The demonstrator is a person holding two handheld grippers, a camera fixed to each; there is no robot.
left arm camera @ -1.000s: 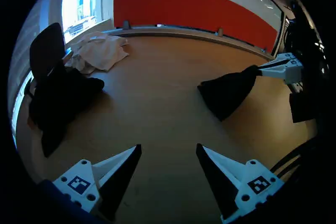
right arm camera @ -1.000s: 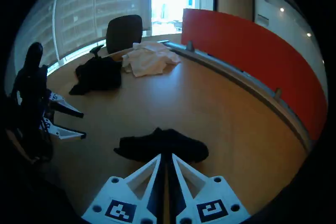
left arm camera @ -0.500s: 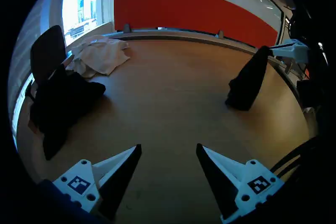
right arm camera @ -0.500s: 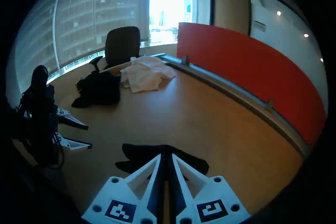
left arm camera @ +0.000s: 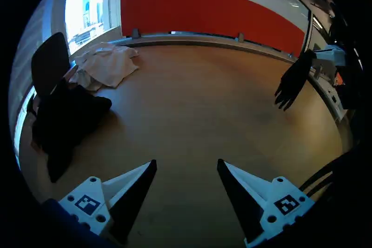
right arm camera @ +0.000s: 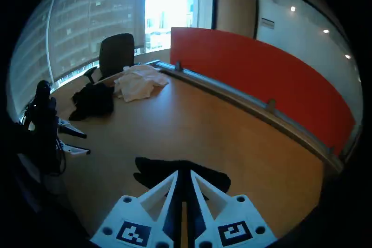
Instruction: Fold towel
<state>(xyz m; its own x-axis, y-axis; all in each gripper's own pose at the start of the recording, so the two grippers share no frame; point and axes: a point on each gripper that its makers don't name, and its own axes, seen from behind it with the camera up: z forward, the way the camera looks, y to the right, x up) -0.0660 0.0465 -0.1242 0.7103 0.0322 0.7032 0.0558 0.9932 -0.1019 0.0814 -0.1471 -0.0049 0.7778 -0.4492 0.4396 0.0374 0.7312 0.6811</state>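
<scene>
Plainly, the right tongs [right arm camera: 184, 173] were pinched shut on a dark towel [right arm camera: 156, 171], their two fingers meeting on the cloth, which spread to either side of the tips above the tabletop [right arm camera: 209, 122]. In the left gripper view the same towel hung in a narrow drape from those tongs at the far right; whether its lowest end touched the wood could not be told. The left tongs [left arm camera: 186, 162] stood wide open over the tabletop on the near side. At the far left lay a crumpled white cloth [left arm camera: 106, 60], with a dark heap of cloth [left arm camera: 69, 113] just beside it, nearer, and a chair [left arm camera: 48, 64] behind them. A red partition [left arm camera: 209, 13] ran along the far side.
</scene>
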